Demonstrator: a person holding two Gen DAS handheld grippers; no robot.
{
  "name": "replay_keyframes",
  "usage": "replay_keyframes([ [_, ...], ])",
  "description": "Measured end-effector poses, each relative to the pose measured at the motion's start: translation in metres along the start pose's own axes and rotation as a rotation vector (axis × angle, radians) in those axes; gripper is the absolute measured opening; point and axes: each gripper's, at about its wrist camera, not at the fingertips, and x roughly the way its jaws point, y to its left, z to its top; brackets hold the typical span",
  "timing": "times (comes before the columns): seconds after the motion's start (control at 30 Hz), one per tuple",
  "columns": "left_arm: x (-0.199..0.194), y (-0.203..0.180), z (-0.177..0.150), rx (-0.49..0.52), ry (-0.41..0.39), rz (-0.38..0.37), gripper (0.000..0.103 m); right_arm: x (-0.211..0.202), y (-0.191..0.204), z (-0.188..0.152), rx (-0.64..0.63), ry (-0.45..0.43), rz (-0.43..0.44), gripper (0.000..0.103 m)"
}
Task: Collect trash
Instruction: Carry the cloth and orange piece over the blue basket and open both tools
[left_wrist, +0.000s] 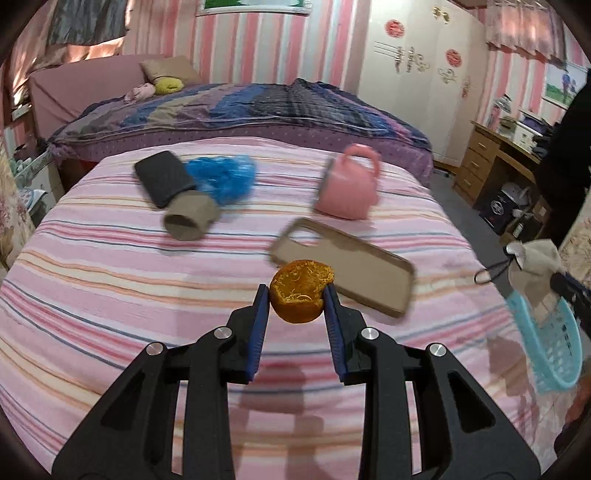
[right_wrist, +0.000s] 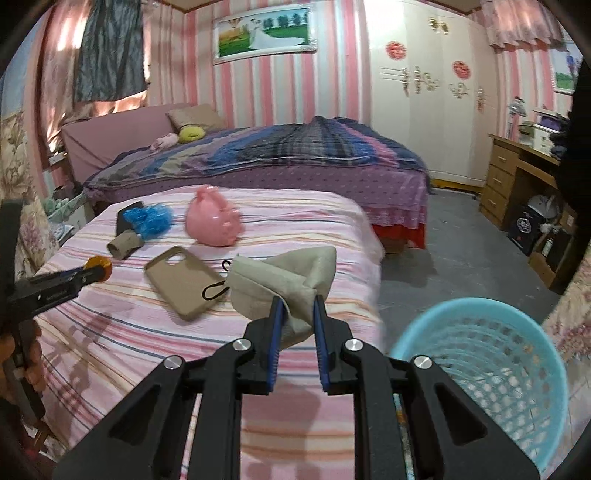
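Above near-right corner of striped bed: left gripper clamped on orange peel, right gripper pinched shut on beige pouch. Blue basket off bed's right edge. Carry each over rim, centre above opening, then release; peel first, likely lighter.

Left gripper angled down, blue-padded jaws clamped on round orange peel piece; right gripper angled down, jaws pinching crumpled beige cloth pouch.
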Motion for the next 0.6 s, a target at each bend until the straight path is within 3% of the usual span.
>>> replay_keyframes([
  [0.6, 0.000, -0.167, -0.004, 0.171, -0.045, -0.201, 0.029, -0.064, -0.133, -0.029, 0.080, 0.004, -0.267, 0.017],
])
